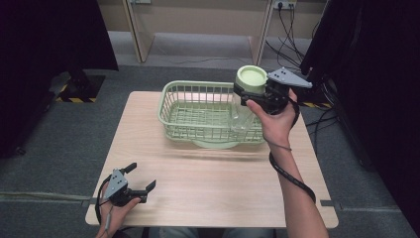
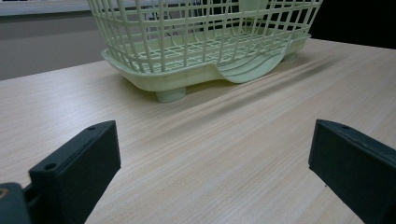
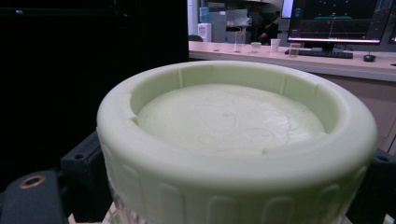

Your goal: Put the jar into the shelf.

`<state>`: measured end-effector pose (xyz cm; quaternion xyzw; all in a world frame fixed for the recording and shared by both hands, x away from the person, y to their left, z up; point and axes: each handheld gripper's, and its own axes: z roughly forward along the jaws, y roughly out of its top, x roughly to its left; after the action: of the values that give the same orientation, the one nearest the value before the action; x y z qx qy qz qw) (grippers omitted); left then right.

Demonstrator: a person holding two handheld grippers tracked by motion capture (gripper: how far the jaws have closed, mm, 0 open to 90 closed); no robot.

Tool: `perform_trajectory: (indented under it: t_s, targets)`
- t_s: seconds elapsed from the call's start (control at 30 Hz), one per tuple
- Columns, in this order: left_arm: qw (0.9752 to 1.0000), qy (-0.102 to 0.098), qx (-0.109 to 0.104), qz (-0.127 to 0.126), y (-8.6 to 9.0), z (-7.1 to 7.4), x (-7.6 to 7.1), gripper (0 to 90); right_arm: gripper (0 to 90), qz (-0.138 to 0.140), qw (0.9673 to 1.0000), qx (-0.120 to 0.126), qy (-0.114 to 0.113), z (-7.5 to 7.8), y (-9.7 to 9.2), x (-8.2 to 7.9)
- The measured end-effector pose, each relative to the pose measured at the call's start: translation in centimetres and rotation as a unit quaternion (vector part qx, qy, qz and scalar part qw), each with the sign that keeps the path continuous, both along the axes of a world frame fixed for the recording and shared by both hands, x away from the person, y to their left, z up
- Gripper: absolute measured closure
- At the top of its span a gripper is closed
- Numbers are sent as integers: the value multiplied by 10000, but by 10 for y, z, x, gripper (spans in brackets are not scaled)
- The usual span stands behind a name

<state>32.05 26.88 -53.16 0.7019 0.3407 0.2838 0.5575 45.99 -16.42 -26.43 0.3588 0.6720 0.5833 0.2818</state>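
Your right gripper (image 1: 253, 94) is clamped on a clear jar (image 1: 246, 106) just under its pale green lid (image 1: 251, 77). You hold the jar upright, lifted above the right end of the green basket (image 1: 208, 111); its clear body hangs down inside the basket's right side. Whether its base touches the basket floor cannot be told. In the right gripper view the lid (image 3: 236, 140) sits between the two black jaws, one pressed to each side of it; the jar glass (image 3: 123, 210) barely shows below the lid.

The basket stands on the wooden table (image 1: 208, 173), toward the far edge and right of centre, with its wire walls upright.

Your left gripper (image 1: 141, 178) rests at the near left corner of the table, jaws spread wide with nothing between them. The left gripper view shows bare tabletop (image 2: 210, 163) between the jaws and the basket (image 2: 205, 51) well apart ahead, standing on its short feet.
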Motion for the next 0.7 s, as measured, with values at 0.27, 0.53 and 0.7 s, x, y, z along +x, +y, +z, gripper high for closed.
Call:
perform_trajectory:
  t_s: [0.27, 0.53, 0.7]
  targets:
    - [10000, -6, -5, -7, 0, 0, 0, 17, 114, -116, 9998, 63, 129, -3, 9, 26]
    - [10000, 2, -10, -13, 1, 0, 0, 17, 114, -225, 9996, 47, 186, -7, 17, 44]
    - [10000, 1, -21, -15, 0, 0, 0, 17, 114, -231, 9993, 19, 278, -13, 24, 57]
